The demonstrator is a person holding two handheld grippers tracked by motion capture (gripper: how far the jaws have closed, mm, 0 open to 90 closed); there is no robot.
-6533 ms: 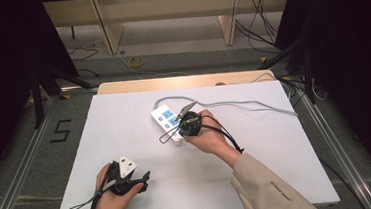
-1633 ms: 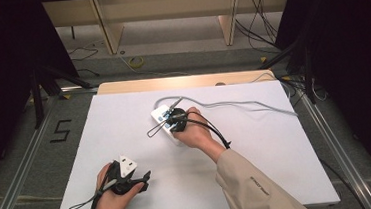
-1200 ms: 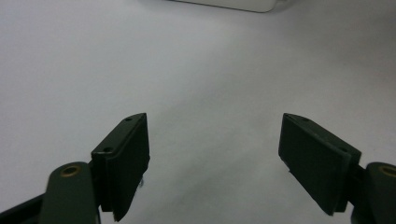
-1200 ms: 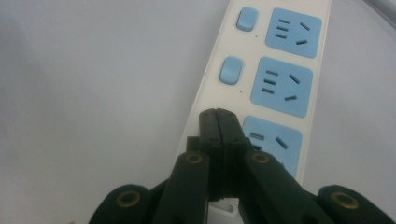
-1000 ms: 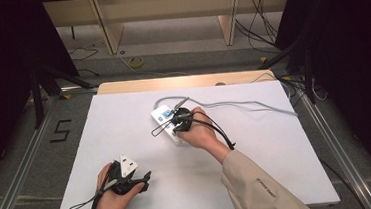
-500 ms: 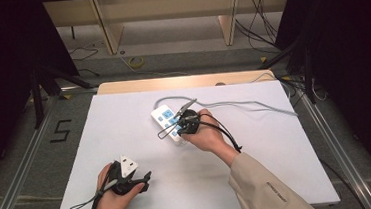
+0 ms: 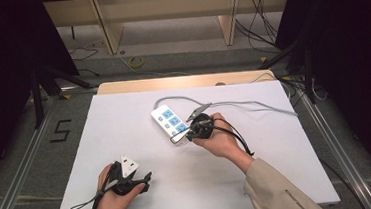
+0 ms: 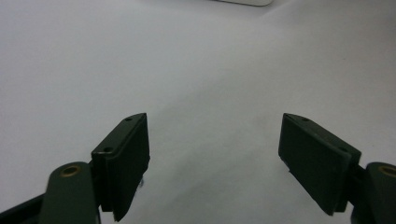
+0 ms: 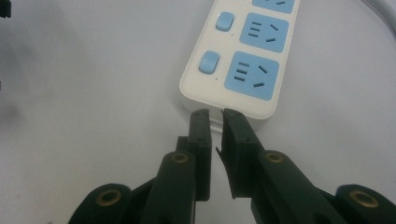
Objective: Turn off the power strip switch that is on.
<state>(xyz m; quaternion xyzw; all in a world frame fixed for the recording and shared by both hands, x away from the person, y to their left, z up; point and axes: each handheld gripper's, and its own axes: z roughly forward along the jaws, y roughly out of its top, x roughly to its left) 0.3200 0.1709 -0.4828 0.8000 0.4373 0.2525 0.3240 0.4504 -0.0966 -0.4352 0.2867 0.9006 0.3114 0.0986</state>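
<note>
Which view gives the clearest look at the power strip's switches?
The right gripper view: the power strip lies close, with two blue switches beside their sockets. The high view shows the whole power strip but the switches are tiny. The left gripper view catches just a white edge, likely the strip.

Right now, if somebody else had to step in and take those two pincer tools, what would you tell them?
Right gripper: jaws have just been opening, now a narrow gap with nothing between them, tips at the near end of the white power strip.
Left gripper: wide open, empty, resting over bare table at the near left.
Power strip lies mid-table, blue sockets up, none with a plug in it, its grey cable trailing to the far right.
Done: nothing I can confirm. Left: whatever is next with the strip; nothing is held.
</note>
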